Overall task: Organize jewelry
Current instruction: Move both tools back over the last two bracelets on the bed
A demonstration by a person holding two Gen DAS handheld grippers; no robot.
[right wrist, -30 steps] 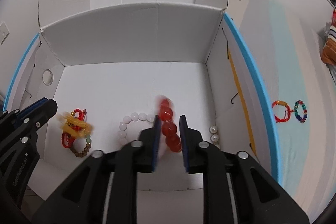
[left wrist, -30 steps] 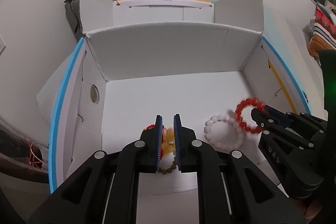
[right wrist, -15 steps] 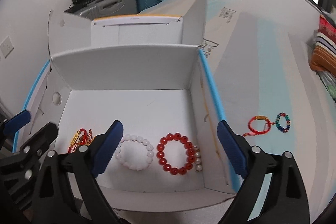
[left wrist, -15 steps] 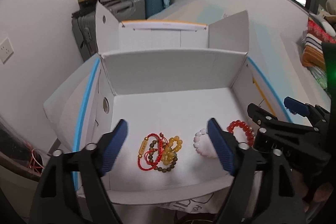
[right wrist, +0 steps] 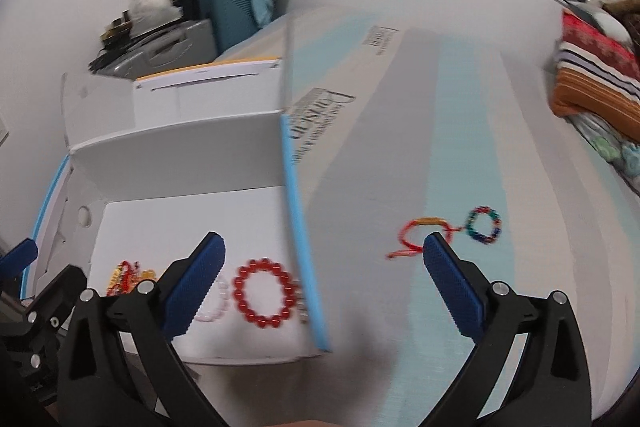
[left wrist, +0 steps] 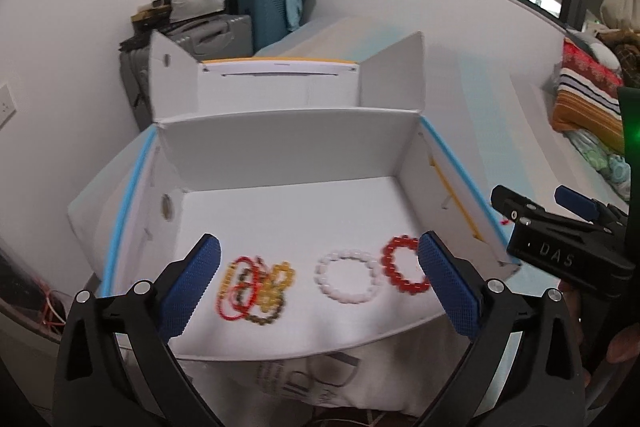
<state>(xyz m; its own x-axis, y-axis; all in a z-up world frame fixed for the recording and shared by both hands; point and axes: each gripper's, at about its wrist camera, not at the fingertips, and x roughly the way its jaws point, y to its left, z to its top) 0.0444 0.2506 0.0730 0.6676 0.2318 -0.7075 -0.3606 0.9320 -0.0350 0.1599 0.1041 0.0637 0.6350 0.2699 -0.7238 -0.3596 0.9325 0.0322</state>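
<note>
Blue ribbed pads line both pairs of jaws, and both pairs stand spread wide with nothing between them, having just been opening. In the left wrist view the left gripper [left wrist: 318,281] hangs over the near edge of the white cardboard box [left wrist: 288,147], its pads framing the jewelry on the box floor. Between the pads, low in the frame, lie a tangle of red, amber and brown bracelets [left wrist: 256,285] at the left, a white bead bracelet [left wrist: 348,281] in the middle and a red bead bracelet [left wrist: 404,265] just beside it at the right, partly behind the right pad. None of these touches the jaws. The right gripper [left wrist: 560,215] shows at the right edge of that frame, beyond the box's blue-edged side wall.

In the right wrist view the right gripper [right wrist: 322,271] straddles that blue-edged wall. The red bead bracelet lies inside the box at lower centre; the white one is half hidden by the left pad. Outside the box, on the pale striped counter [right wrist: 400,147], a red cord bracelet [right wrist: 424,233] and a multicoloured bead bracelet [right wrist: 484,225] lie touching, right of centre. Suitcases [left wrist: 248,23] stand by the wall at upper left.
</note>
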